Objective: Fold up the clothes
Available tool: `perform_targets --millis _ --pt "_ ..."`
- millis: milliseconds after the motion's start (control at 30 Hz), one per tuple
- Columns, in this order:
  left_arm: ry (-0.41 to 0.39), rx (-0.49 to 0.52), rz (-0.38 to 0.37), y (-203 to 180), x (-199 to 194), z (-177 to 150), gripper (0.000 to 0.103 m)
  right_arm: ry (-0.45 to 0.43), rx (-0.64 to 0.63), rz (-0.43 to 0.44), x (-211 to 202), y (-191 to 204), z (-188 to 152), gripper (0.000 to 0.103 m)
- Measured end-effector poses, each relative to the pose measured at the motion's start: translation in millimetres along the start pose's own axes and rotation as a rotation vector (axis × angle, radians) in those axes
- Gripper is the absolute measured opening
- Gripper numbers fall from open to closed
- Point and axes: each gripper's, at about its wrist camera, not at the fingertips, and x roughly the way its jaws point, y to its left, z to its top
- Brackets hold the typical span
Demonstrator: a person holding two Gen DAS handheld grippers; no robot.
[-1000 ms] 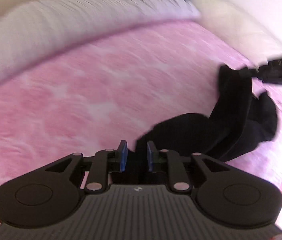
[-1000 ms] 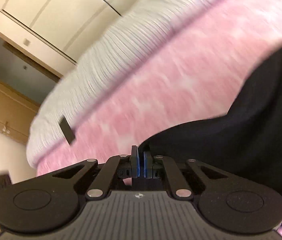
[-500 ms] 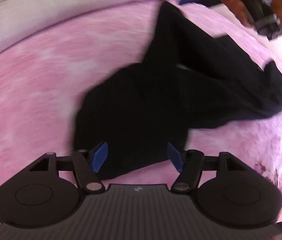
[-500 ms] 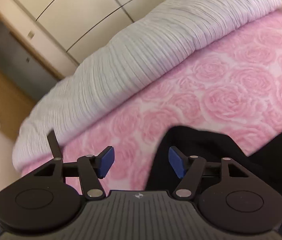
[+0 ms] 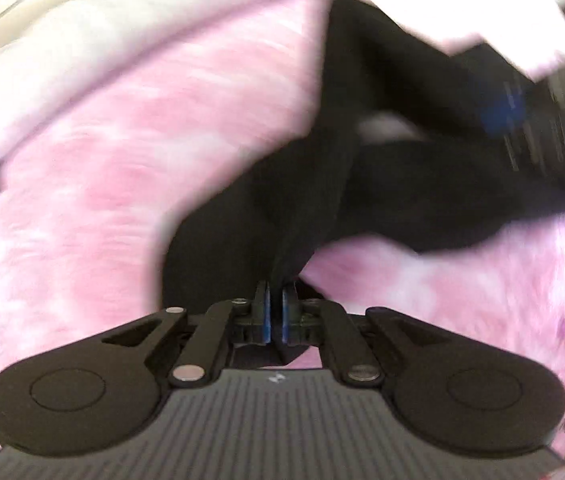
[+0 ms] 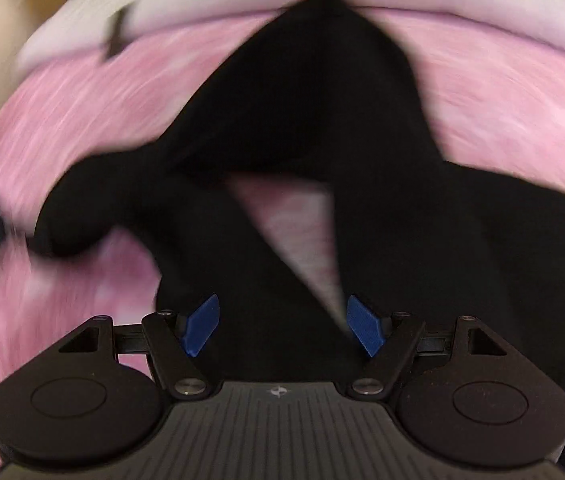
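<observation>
Left gripper pinches limp black garment; right gripper jaws opening over it.

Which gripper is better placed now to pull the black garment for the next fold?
Probably left: the left gripper is shut on the black garment; the right gripper is opening, only hovering over cloth.

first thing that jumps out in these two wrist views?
The black garment, sprawled and twisted mid-frame on the pink rose-patterned bedspread. At the bottom of the left wrist view, the left gripper is pinched shut on a fold of it. In the right wrist view, the right gripper is opening, its blue fingers spread with cloth between them, not pressing.
</observation>
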Motion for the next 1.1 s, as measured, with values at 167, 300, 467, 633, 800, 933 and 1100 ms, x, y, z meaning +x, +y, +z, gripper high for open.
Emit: perform_targets --millis 167,300,467,633,800,933,1100 --pt "-0.05 0.021 0.13 78 -37 43 0.004 0.077 -0.272 0.037 36 44 3 0.075" --pt "-0.037 0.089 0.158 102 -45 67 0.004 0.169 -0.356 0.1 48 69 -4 0.015" --pt "0.051 0.192 0.14 104 -38 64 0.004 0.258 -0.375 0.322 9 99 -29 0.006" --pt "0.128 0.222 0.151 97 -19 25 0.004 0.407 -0.494 0.401 -17 141 -87 0.007" --pt "0.159 0.134 0.174 119 14 6 0.019 0.46 -0.442 0.38 -13 141 -107 0.016" --pt "0.145 0.072 0.201 135 18 -3 0.05 0.483 -0.465 0.345 -16 155 -122 0.038" --pt "0.135 -0.014 0.208 145 4 -30 0.066 0.372 -0.389 0.375 -44 161 -104 0.048"
